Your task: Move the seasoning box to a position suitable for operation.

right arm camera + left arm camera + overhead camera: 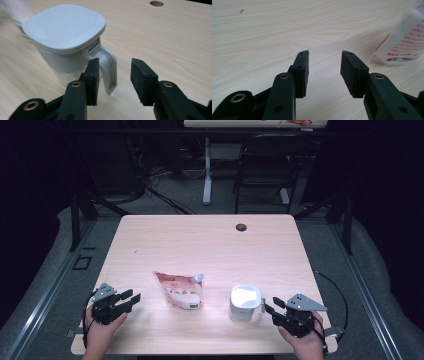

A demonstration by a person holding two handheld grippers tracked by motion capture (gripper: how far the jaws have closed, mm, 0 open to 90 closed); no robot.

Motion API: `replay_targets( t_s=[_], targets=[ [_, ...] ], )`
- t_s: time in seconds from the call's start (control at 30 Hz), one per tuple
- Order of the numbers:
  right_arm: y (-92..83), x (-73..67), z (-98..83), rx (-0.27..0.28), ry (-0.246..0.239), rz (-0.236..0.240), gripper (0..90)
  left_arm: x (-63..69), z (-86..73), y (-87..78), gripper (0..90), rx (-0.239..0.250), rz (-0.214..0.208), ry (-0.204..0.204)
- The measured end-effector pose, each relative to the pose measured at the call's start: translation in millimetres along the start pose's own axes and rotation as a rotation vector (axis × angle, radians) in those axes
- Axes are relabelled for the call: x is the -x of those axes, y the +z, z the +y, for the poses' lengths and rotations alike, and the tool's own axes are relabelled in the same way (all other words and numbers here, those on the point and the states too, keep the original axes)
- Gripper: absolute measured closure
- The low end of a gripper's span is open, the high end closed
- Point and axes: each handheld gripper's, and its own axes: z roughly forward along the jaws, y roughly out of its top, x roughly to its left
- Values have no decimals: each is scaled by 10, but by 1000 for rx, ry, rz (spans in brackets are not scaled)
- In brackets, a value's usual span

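Observation:
A red and white spouted pouch (179, 290) lies flat near the middle of the wooden table (200, 245); its edge (404, 42) shows at the right of the left gripper view. A white lidded container (245, 303) with a handle (109, 71) stands to the pouch's right. My left gripper (134, 297) rests open at the front left, a short way from the pouch, nothing between its jaws (324, 71). My right gripper (267, 306) is open at the front right, its jaws (113, 77) close to the container's handle, not closed on it.
A round cable hole (241, 227) sits near the table's far edge. A dark chair (267, 165) and a table leg (207, 170) stand beyond the table. Cables trail from both grippers at the front edge.

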Motion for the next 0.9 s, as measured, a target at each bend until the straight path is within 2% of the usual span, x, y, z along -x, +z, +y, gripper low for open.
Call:
replay_targets(
  t_s=[0.2,0.3,0.37,0.43,0.53,0.63,0.7,0.77,0.8,0.9],
  targets=[
    [-11,56,141,-21,5,7,542,-10,-8,5,586,-2,0,-4],
    [-14,62,228,-23,-3,25,557,-12,-9,6,586,-5,-1,-3],
    [-5,47,345,-16,-28,20,556,-9,-6,8,586,-9,-2,1],
    [0,43,389,-11,-35,22,547,-3,-5,10,586,-11,2,1],
    [30,34,519,2,-56,18,491,-2,-6,16,586,-12,0,0],
    [82,19,652,8,-52,37,493,-6,-6,18,585,-13,-1,1],
    [92,9,671,13,-49,39,496,-12,-7,13,585,-13,-3,3],
    [101,-13,692,14,-41,52,528,-15,-11,9,585,-9,0,-1],
    [113,-39,690,4,-37,64,582,-17,-11,6,585,-8,2,-2],
    [130,-73,685,-13,-46,65,621,-24,-15,-7,583,-8,0,-2]
  ],
)
